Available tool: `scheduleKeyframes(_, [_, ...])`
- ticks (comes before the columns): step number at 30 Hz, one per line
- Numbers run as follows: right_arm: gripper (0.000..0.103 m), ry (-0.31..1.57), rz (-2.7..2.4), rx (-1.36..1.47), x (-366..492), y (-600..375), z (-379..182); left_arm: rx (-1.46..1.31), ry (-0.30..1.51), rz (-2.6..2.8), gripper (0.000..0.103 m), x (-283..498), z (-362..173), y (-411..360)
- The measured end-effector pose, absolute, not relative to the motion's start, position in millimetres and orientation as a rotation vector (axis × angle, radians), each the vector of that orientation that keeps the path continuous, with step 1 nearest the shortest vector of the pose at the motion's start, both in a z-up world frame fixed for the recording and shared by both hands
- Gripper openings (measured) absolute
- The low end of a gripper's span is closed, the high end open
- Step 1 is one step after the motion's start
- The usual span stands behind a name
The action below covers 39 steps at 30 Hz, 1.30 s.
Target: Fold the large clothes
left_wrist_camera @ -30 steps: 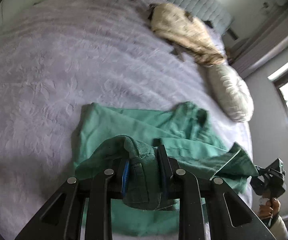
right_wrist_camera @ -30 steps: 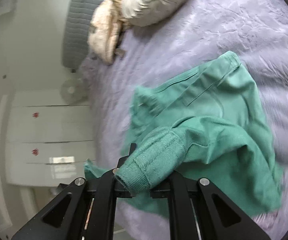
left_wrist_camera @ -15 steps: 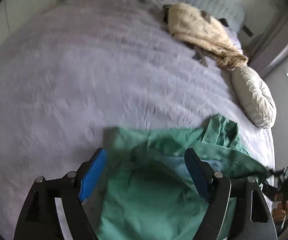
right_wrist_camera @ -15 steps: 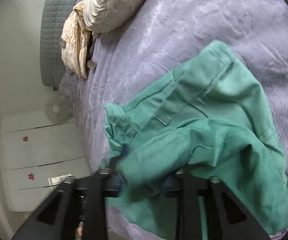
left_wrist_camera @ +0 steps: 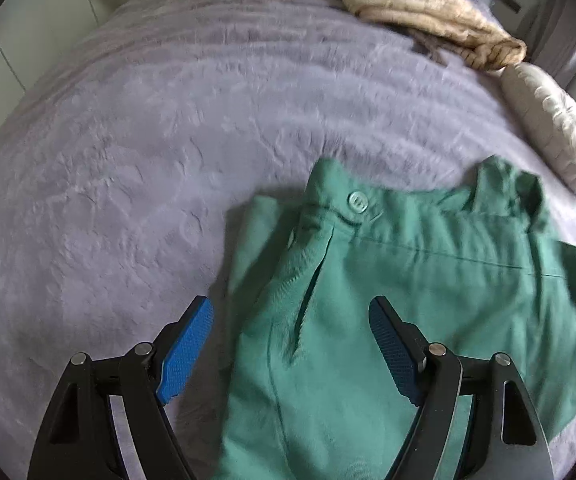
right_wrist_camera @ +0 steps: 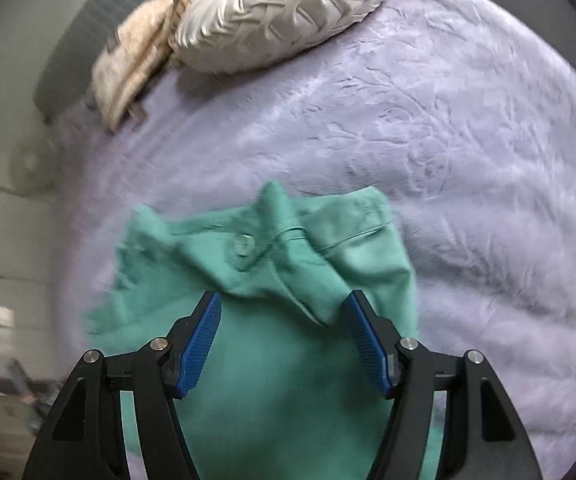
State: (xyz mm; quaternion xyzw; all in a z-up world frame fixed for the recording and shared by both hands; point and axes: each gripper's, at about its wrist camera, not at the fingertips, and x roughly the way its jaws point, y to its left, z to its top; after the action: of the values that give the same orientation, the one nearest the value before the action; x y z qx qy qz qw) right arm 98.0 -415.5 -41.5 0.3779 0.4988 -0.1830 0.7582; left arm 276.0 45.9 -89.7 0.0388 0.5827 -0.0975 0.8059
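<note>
Now the green garment (left_wrist_camera: pixel 388 320) is laid folded on the bed (left_wrist_camera: pixel 128 160), directly beneath the left hand-held gripper (left_wrist_camera: pixel 292 344) and right hand-held gripper (right_wrist_camera: pixel 284 340); both jaws have just been opened, nothing gripped.

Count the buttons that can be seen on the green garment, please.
1: a round green button near the top edge of the green garment, also seen from the right wrist. Folds may hide others.

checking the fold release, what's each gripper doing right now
left gripper: open, holding nothing, over the green trousers.
right gripper: open, jaws just opened, holding nothing, trousers below.
</note>
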Motion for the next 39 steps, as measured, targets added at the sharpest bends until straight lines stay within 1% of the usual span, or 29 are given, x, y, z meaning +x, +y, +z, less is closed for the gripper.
scheduleKeyframes(2, [0.07, 1.133, -0.426, 0.727, 105, -413, -50, 0.076, 1.265, -0.183, 0.081, 279, -98, 48])
scheduleKeyframes(4, [0.064, 1.168, -0.44, 0.634, 113, -411, -57, 0.058, 1.269, -0.165, 0.081, 284, -103, 50])
scheduleKeyframes(5, [0.05, 1.179, -0.445, 0.611, 117, -412, -59, 0.062, 1.26, -0.155, 0.081, 285, -104, 50])
scheduleKeyframes(6, [0.032, 1.189, -0.458, 0.601, 118, -413, -59, 0.08, 1.253, -0.137, 0.081, 286, -106, 50])
scheduleKeyframes(7, [0.029, 1.216, -0.514, 0.596, 119, -421, -66, 0.112, 1.261, -0.113, 0.081, 287, -112, 50])
scheduleKeyframes(11, [0.029, 1.211, -0.557, 0.735, 109, -444, -82, 0.116, 1.312, -0.074, 0.081, 288, -126, 61])
scheduleKeyframes(13, [0.031, 1.198, -0.571, 0.731, 102, -444, -76, 0.104, 1.308, -0.084, 0.081, 284, -119, 71])
scheduleKeyframes(14, [0.036, 1.198, -0.581, 0.718, 98, -444, -71, 0.103, 1.307, -0.102, 0.081, 280, -114, 75])
scheduleKeyframes(18, [0.037, 1.153, -0.532, 0.72, 71, -433, -45, 0.112, 1.31, -0.176, 0.081, 263, -98, 91])
scheduleKeyframes(19, [0.04, 1.141, -0.514, 0.742, 61, -428, -39, 0.105, 1.322, -0.198, 0.081, 257, -96, 95])
scheduleKeyframes(21, [0.055, 1.119, -0.473, 0.802, 37, -413, -29, 0.086, 1.351, -0.229, 0.081, 248, -96, 101])
scheduleKeyframes(25, [0.061, 1.086, -0.376, 0.951, -2, -374, -24, 0.015, 1.431, -0.308, 0.081, 224, -109, 113])
scheduleKeyframes(26, [0.065, 1.095, -0.349, 0.993, -7, -362, -32, 0.012, 1.443, -0.322, 0.081, 219, -113, 112])
scheduleKeyframes(28, [0.066, 1.13, -0.306, 1.109, -29, -343, -47, 0.017, 1.466, -0.352, 0.081, 208, -120, 109])
scheduleKeyframes(29, [0.066, 1.147, -0.305, 1.157, -41, -334, -56, 0.014, 1.473, -0.368, 0.078, 204, -123, 108])
scheduleKeyframes(30, [0.066, 1.152, -0.315, 1.176, -46, -331, -62, 0.011, 1.48, -0.386, 0.067, 201, -125, 106])
scheduleKeyframes(31, [0.066, 1.154, -0.346, 1.194, -54, -328, -69, 0.014, 1.491, -0.396, 0.063, 198, -128, 103])
scheduleKeyframes(32, [0.066, 1.142, -0.382, 1.212, -60, -328, -74, 0.016, 1.491, -0.398, 0.061, 196, -130, 102])
scheduleKeyframes(33, [0.066, 1.116, -0.41, 1.239, -65, -330, -78, 0.011, 1.491, -0.405, 0.05, 196, -130, 102])
scheduleKeyframes(34, [0.066, 1.065, -0.442, 1.28, -70, -335, -82, 0.005, 1.497, -0.406, 0.036, 196, -131, 102])
scheduleKeyframes(35, [0.066, 1.027, -0.472, 1.304, -73, -339, -85, 0.003, 1.499, -0.398, 0.031, 196, -131, 103])
scheduleKeyframes(36, [0.065, 0.995, -0.506, 1.323, -76, -346, -88, -0.014, 1.499, -0.399, 0.02, 197, -130, 105])
scheduleKeyframes(37, [0.058, 0.972, -0.528, 1.343, -78, -352, -91, -0.049, 1.495, -0.416, 0.014, 197, -126, 110])
scheduleKeyframes(38, [0.014, 0.969, -0.545, 1.35, -78, -355, -93, -0.061, 1.486, -0.427, 0.014, 195, -122, 113])
scheduleKeyframes(39, [0.003, 1.006, -0.559, 1.342, -76, -358, -94, -0.057, 1.471, -0.439, 0.013, 192, -116, 115])
